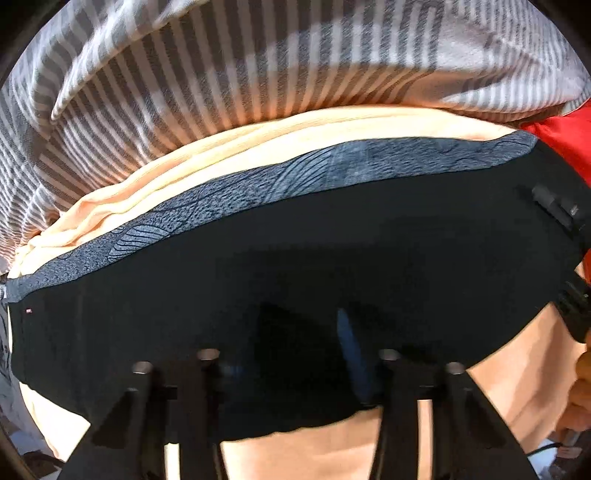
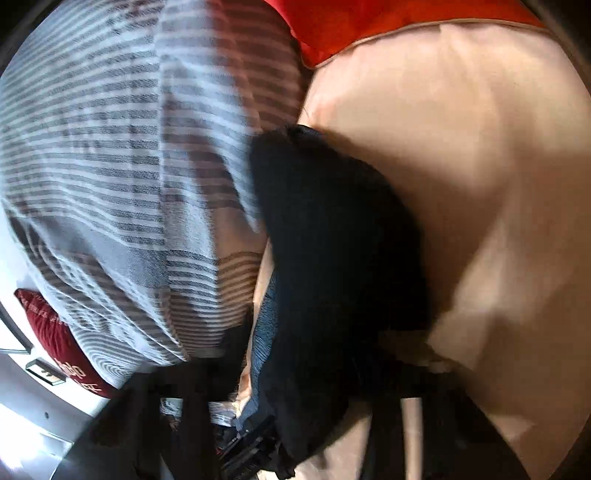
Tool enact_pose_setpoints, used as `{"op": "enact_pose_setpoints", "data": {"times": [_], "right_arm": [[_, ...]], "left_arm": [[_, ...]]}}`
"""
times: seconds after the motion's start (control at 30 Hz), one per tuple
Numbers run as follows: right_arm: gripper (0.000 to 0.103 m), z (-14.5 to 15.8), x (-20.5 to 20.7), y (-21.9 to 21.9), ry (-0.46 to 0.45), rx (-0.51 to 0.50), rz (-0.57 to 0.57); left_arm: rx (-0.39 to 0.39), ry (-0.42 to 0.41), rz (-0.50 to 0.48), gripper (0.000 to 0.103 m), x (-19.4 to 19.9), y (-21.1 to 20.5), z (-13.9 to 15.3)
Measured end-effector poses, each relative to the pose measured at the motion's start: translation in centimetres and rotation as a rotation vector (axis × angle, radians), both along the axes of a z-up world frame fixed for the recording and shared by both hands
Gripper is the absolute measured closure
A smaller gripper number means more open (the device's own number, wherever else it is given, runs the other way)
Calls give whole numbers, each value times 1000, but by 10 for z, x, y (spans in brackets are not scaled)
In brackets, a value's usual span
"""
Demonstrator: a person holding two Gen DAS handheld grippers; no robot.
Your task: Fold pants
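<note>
Black pants (image 1: 295, 266) lie spread flat across a peach bed sheet (image 1: 517, 369), with a blue-grey patterned band (image 1: 258, 188) along their far edge. My left gripper (image 1: 299, 354) sits over the near edge of the pants; its dark fingers (image 1: 354, 354) blend with the cloth, so its state is unclear. In the right wrist view the pants (image 2: 332, 240) are bunched and lifted. My right gripper (image 2: 295, 424) appears shut on the black cloth at the bottom. The other gripper (image 1: 554, 206) shows at the pants' right end in the left wrist view.
A grey-and-white striped blanket (image 1: 221, 74) is heaped behind the pants and also shows in the right wrist view (image 2: 129, 166). A red pillow (image 2: 369, 22) lies at the far side, a dark red cushion (image 2: 55, 332) at the left.
</note>
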State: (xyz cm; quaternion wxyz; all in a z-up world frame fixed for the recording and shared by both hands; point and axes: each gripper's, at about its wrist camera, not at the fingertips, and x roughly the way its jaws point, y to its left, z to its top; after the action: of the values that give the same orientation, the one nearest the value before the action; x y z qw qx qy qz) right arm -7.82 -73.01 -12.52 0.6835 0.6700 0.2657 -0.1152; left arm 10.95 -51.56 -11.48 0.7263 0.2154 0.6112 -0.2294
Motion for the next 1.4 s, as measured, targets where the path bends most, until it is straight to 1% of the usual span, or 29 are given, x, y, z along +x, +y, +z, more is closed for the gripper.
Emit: {"op": "enact_pose_setpoints", "data": {"times": [0.03,0.1,0.13,0.17,0.23,0.27,0.33,0.4,0.47,0.53,0.57,0.6,0.63,0.67,0.7,0.8,0.87,0.93,0.97,1.0,1.03,1.1,1.13,1.17,1.2,1.23,1.3,1.33,1.4], "right_arm": [[78,3,-4,1,19,-16,8],[78,7,-16,3,24,-17,5],[76,10,-26,6,52,-21,-7],[57,12,-33,9,74,-26,-8],[30,14,-48,17,100,-37,-18],[30,14,-54,22,83,-29,-21],[30,11,-52,24,79,-24,-20],[30,8,-42,20,58,-23,-24],[30,5,-22,11,24,-27,-45],[30,1,-6,2,14,-24,-58],[31,1,0,0,9,-13,-56],[35,2,2,-1,5,-9,-53],[58,3,5,-2,5,-8,-37],[83,5,6,-1,15,-17,-12],[86,8,5,-1,15,-28,2],[88,19,1,1,32,-69,35],[89,28,1,4,21,-90,58],[89,36,2,7,11,-114,78],[89,40,3,9,8,-129,88],[90,44,4,11,5,-146,103],[90,49,10,13,5,-169,121],[90,60,18,19,11,-225,153],[90,66,22,22,17,-252,167],[90,71,26,25,24,-278,180],[90,76,29,30,29,-298,190],[90,82,33,33,35,-318,198],[90,94,40,42,47,-368,225],[90,100,42,47,50,-392,239],[90,111,51,57,56,-435,271]], "left_arm": [[0,-14,-5,60,-3,0,5],[1,-37,-17,60,-2,-3,10],[7,-46,-17,60,0,-3,10],[18,-51,-14,60,-2,-3,11],[38,-36,12,59,3,1,3],[35,-13,33,59,6,5,-4],[11,-14,42,59,9,10,-7],[27,-39,15,59,7,7,-7],[41,-53,-3,59,2,3,-6],[45,-43,-4,59,3,2,-3],[44,-33,3,59,4,2,-1],[29,-17,15,59,7,2,5],[2,-27,24,59,11,-1,17],[-18,-45,30,59,14,-4,26],[-43,-66,37,59,19,-8,36],[-99,-73,68,59,36,-21,44],[-102,-72,98,59,46,-31,38],[-106,-45,137,59,57,-39,20],[-79,0,148,59,61,-44,-1],[-90,-26,158,59,61,-45,-9],[-98,-69,149,59,59,-47,-7],[-53,-129,83,61,49,-56,-4],[-47,-131,70,61,47,-57,-1],[-54,-117,72,61,47,-55,4],[-77,-82,90,61,49,-48,12],[-96,-66,102,61,44,-43,20],[-127,-68,111,61,35,-27,35],[-138,-56,108,61,26,-20,38],[-145,-9,92,61,13,-12,33]]}}
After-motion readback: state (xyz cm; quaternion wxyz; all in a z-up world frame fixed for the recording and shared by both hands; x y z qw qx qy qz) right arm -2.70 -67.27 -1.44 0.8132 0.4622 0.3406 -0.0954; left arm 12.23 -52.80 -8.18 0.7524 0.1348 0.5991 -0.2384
